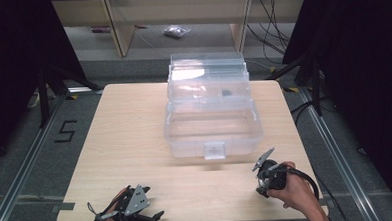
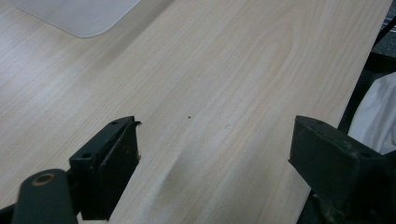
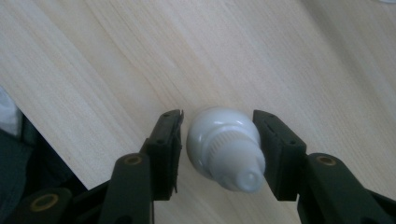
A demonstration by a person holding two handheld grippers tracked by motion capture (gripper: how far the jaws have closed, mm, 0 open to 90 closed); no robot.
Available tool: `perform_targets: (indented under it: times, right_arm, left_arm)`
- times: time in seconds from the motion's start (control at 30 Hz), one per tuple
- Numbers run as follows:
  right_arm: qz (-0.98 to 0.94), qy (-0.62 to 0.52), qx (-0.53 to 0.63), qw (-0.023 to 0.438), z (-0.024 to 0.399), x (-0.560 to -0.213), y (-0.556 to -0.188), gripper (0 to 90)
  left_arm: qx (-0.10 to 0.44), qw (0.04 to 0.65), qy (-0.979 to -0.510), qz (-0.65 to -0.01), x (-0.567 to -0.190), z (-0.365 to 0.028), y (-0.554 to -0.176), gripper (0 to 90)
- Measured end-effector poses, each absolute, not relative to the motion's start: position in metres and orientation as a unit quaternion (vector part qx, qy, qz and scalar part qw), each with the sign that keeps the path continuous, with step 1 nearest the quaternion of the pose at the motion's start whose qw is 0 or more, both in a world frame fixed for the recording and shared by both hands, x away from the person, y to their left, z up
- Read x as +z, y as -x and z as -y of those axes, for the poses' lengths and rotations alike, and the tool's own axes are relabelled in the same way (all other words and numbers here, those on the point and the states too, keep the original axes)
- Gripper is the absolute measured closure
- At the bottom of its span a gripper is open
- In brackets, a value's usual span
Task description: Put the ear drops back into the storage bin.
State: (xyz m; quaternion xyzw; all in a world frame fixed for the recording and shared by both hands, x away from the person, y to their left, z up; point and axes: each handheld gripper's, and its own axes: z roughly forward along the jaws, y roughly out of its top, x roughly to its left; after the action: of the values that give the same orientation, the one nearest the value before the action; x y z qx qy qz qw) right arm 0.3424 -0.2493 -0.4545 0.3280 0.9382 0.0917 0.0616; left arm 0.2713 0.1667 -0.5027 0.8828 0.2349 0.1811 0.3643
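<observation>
A small white bottle (image 3: 224, 147) with a ribbed neck and a narrow cap stands on the wooden table (image 3: 280, 56), its cap towards the camera. My right gripper (image 3: 218, 149) is shut on it, one black jaw on each side of its body. In the high view the right gripper (image 1: 261, 186) points down at the table's front right, in front of a clear plastic box (image 1: 212, 135). My left gripper (image 2: 215, 140) is open wide over bare wood, and it shows near the front left edge (image 1: 153, 216).
The clear box has its lid swung back and a latch (image 1: 214, 149) on its front wall; a small dark thing (image 1: 226, 93) lies in its rear part. One corner of the box (image 2: 79, 14) shows. The table's edge (image 2: 359, 79) runs near the left gripper.
</observation>
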Motion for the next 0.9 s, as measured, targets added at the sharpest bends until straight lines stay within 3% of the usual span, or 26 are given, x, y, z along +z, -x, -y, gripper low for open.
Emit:
perform_targets:
  times: [0.13,0.47,0.9]
  right_arm:
    - [-0.941,-0.324,0.083,0.057,0.247,-0.456,-0.345,59.5]
    - [-0.948,-0.305,0.066,0.062,0.243,-0.452,-0.35,60.2]
    - [-0.952,-0.289,0.077,0.066,0.233,-0.415,-0.367,60.2]
  left_arm:
    - [0.177,0.368,-0.881,-0.24,-0.503,-0.166,-0.27,15.1]
    - [0.178,0.368,-0.882,-0.236,-0.503,-0.166,-0.271,15.1]
    - [0.178,0.368,-0.882,-0.235,-0.502,-0.167,-0.271,15.1]
